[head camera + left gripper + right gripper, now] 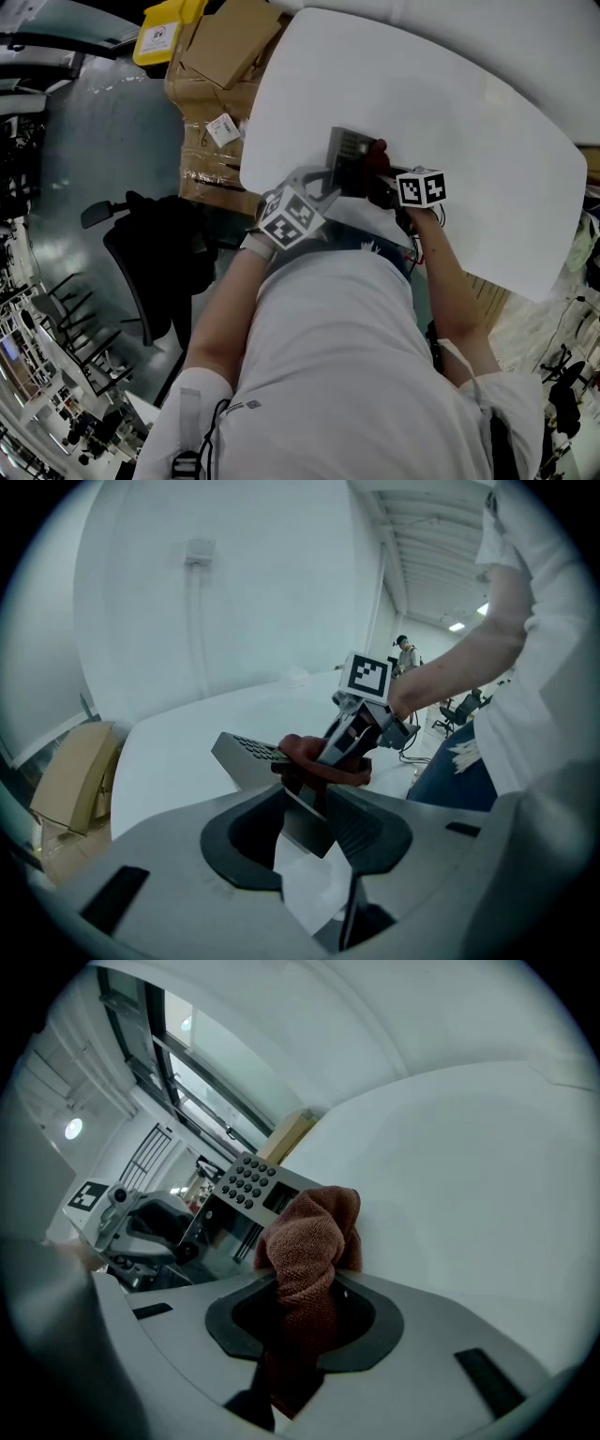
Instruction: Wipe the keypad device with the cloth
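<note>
The right gripper (298, 1321) pinches a rust-brown terry cloth (314, 1232), soft and limp, its nubby wad bunched against the keypad device (246, 1183). The left gripper (307, 825) clamps that device's thin lower edge, holding it tilted at the smooth white counter's (469, 1176) near edge. It is a flat grey metal box with round dark keys, probably rigid and light.
</note>
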